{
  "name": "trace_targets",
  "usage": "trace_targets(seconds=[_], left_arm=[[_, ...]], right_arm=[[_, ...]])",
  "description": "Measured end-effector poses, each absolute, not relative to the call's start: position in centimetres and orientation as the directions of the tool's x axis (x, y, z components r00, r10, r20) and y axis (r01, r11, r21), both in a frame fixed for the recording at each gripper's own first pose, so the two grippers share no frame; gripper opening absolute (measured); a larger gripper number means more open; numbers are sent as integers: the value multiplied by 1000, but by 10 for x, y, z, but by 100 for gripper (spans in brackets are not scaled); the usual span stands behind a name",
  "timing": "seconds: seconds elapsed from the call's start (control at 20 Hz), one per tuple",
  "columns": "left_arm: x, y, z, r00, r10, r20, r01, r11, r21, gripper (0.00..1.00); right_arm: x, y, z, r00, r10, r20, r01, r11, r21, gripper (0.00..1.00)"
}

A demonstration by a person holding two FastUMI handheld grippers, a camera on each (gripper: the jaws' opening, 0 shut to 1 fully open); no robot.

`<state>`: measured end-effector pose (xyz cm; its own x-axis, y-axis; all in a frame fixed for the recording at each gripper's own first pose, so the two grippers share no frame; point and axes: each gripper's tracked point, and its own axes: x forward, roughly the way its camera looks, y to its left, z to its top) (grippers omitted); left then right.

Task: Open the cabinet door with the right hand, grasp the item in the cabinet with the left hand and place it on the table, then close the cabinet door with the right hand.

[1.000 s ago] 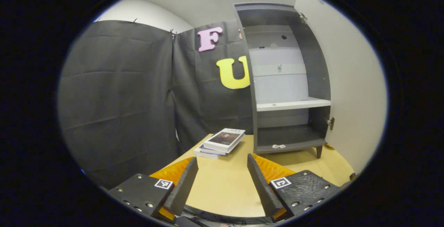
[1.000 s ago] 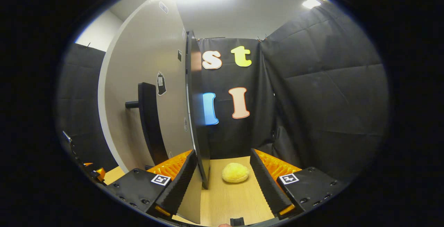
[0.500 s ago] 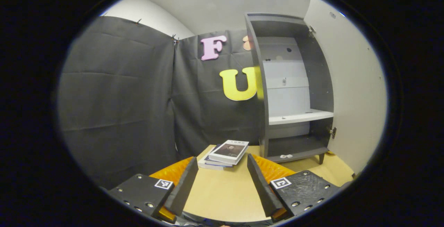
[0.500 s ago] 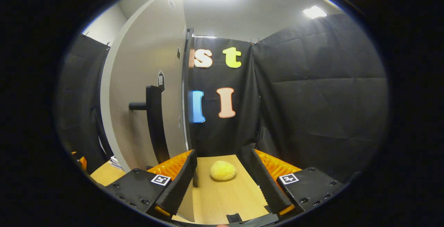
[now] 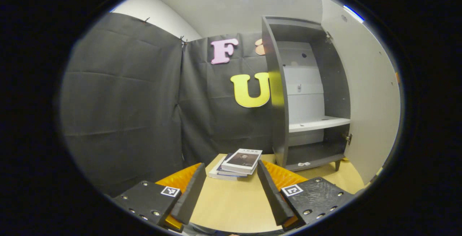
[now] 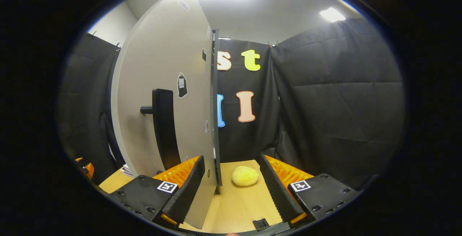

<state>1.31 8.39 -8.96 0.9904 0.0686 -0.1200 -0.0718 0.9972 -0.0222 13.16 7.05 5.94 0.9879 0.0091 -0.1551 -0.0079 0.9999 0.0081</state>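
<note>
On tabletop [image 5: 231, 207], books [image 5: 238, 162] stacked beside open cabinet [image 5: 310, 95]. My left gripper [image 5: 229, 192] spread, empty. Right gripper [image 6: 231, 189] spread astride door [image 6: 169, 95] edge, not pinching. Door stiff, light I judge; handle [image 6: 162, 127] best hold for closing.

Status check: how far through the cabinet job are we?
Done: the dark grey cabinet stands open, with no item visible on its shelves. A yellow round item lies on the wooden table. In hand: nothing; the left gripper and right gripper are open. Left: shutting the pale door, its edge between the right gripper's fingers.
</note>
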Motion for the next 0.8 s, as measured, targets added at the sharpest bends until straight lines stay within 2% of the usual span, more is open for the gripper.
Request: trace_targets(seconds=[0.05, 0.45, 0.8], left_arm=[[12, 85, -91, 990, 72, -120, -76, 997, -28, 87], [6, 106, -94, 985, 117, -123, -120, 993, -16, 87], [7, 115, -91, 983, 153, -102, -155, 988, -12, 87]], right_arm=[[129, 79, 60, 988, 14, -155, -13, 1000, 7, 98], [143, 143, 57, 987, 77, -141, -78, 997, 0, 98], [161, 203, 53, 977, 174, -123, -173, 985, 18, 98]])
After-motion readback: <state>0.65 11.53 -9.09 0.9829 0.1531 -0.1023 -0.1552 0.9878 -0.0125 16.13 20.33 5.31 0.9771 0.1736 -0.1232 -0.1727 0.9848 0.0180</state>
